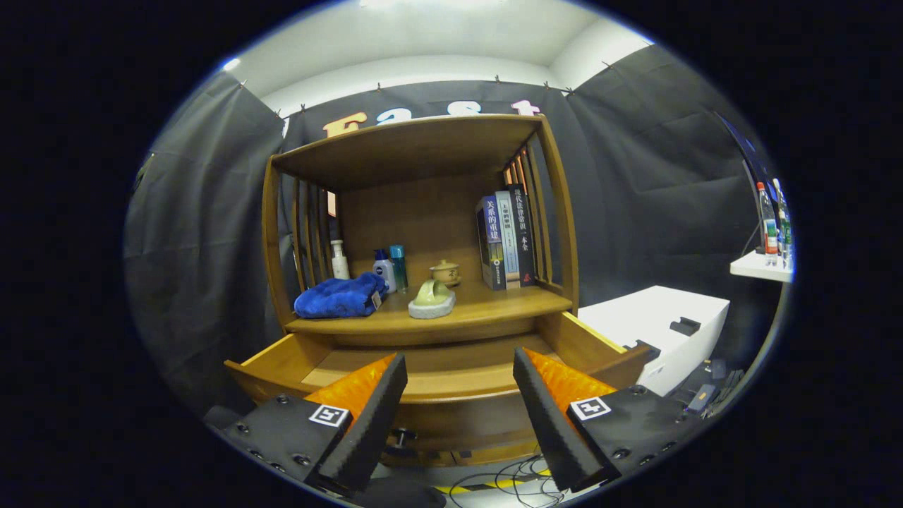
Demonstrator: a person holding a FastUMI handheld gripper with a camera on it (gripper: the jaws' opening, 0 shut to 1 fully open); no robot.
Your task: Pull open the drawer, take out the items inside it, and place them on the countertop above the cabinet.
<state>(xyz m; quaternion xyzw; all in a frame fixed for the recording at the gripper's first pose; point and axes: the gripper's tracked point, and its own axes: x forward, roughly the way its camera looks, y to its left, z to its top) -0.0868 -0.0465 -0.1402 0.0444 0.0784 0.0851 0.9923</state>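
Gripper view looks at a wooden cabinet [423, 233] with slatted sides, its wide wooden drawer [437, 374] pulled out toward the camera. The gripper [458, 413] hangs just in front of the drawer's front edge, jaws spread wide apart and holding nothing. What shows of the drawer floor between the fingers is bare wood. On the bench [487, 303] above the drawer lie a crumpled blue towel [340, 296], a pale green ceramic piece on a white base [432, 298], a small lidded clay pot [445, 271], three plastic bottles [384, 269] and a row of upright books [506, 240]. A white box [663, 328] stands beside the cabinet.
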